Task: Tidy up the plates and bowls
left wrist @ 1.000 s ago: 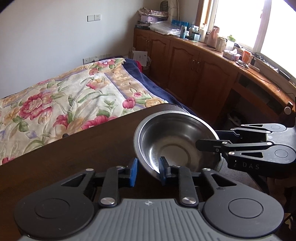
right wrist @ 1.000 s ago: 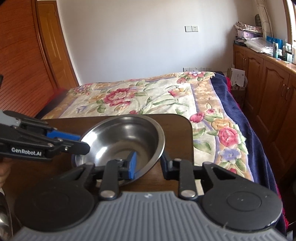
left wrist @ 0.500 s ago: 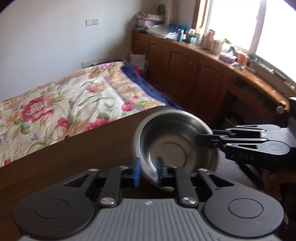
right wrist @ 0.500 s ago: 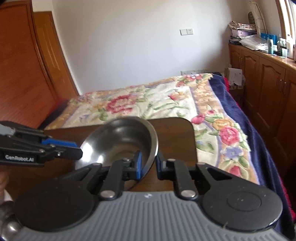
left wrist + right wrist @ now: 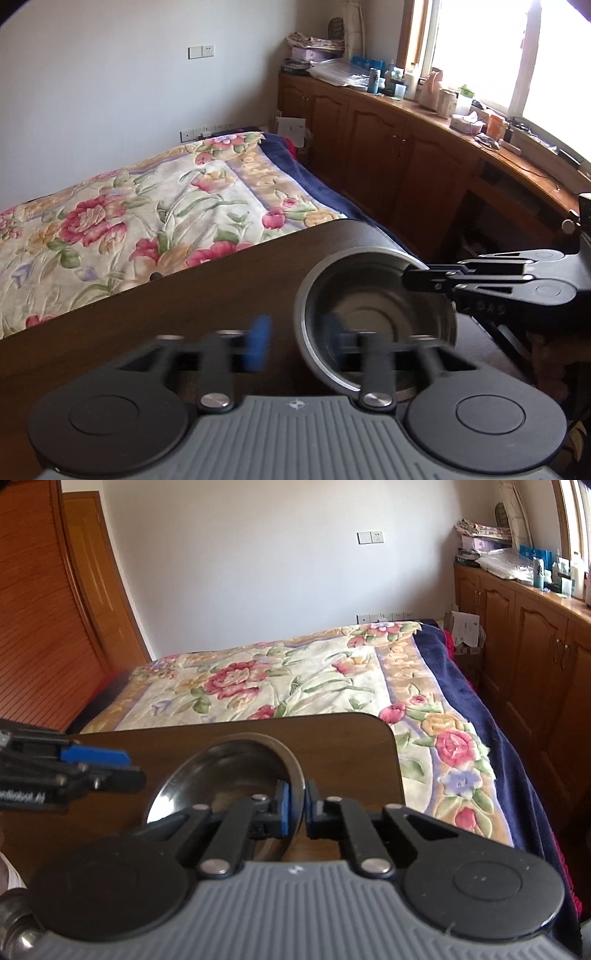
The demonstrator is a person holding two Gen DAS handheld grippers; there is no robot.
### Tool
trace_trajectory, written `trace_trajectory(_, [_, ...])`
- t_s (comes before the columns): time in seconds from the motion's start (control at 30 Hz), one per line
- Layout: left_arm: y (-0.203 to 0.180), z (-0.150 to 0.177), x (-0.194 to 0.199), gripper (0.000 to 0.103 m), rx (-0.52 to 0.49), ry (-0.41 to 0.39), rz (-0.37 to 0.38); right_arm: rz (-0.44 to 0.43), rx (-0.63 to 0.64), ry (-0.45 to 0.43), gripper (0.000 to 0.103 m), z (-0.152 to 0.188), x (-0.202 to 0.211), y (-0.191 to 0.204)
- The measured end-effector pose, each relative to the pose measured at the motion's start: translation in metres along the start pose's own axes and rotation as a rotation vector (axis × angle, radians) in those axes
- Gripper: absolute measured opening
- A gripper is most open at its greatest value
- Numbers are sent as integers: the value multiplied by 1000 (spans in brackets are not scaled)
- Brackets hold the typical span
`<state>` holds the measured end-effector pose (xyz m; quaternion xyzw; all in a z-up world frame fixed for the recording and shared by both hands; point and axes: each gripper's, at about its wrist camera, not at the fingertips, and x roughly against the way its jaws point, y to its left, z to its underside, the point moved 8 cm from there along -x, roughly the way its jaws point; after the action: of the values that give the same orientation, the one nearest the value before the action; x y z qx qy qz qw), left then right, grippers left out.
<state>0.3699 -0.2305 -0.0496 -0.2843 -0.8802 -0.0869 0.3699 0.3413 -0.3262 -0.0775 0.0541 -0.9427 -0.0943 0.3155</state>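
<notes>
A steel bowl (image 5: pixel 373 321) tilts on edge over the dark wooden table (image 5: pixel 177 314), near its right corner. My right gripper (image 5: pixel 298 806) is shut on the bowl (image 5: pixel 225 771) at its near rim. In the left wrist view, this right gripper (image 5: pixel 410 278) clamps the bowl's far right rim. My left gripper (image 5: pixel 295 338) is open and motion-blurred, its blue pads standing to either side of the bowl's left rim without pressing it. In the right wrist view, the left gripper (image 5: pixel 125 766) sits just left of the bowl.
A bed with a floral blanket (image 5: pixel 295 675) lies beyond the table edge (image 5: pixel 391 738). Wooden cabinets (image 5: pixel 399 158) with cluttered tops run under the window on the right. A shiny metal object (image 5: pixel 14 926) shows at the lower left of the right wrist view.
My left gripper, shut on the bowl's rim half a second ago, has opened and let go. The right gripper closed on the opposite rim and now holds the bowl, which is tilted more steeply.
</notes>
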Motion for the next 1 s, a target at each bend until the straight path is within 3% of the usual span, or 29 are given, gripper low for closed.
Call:
trace_trajectory(0.13, [-4, 11, -12, 76, -18, 54, 12, 4, 3, -1, 10, 1, 1, 1])
trace_trajectory(0.3, [-7, 23, -26, 51, 2, 110, 59, -7, 0, 8, 10, 5, -1, 5])
trace_trajectory(0.5, [-5, 25, -17, 47, 68, 111, 80, -20, -32, 5, 10, 7, 2, 5])
trace_trajectory(0.7, [-8, 17, 10, 47, 63, 56, 79, -58, -71, -20, 11, 1, 15, 10])
trace_trajectory(1.0, [-14, 6, 66, 47, 40, -47, 79, -78, -33, -87, 11, -14, 56, 34])
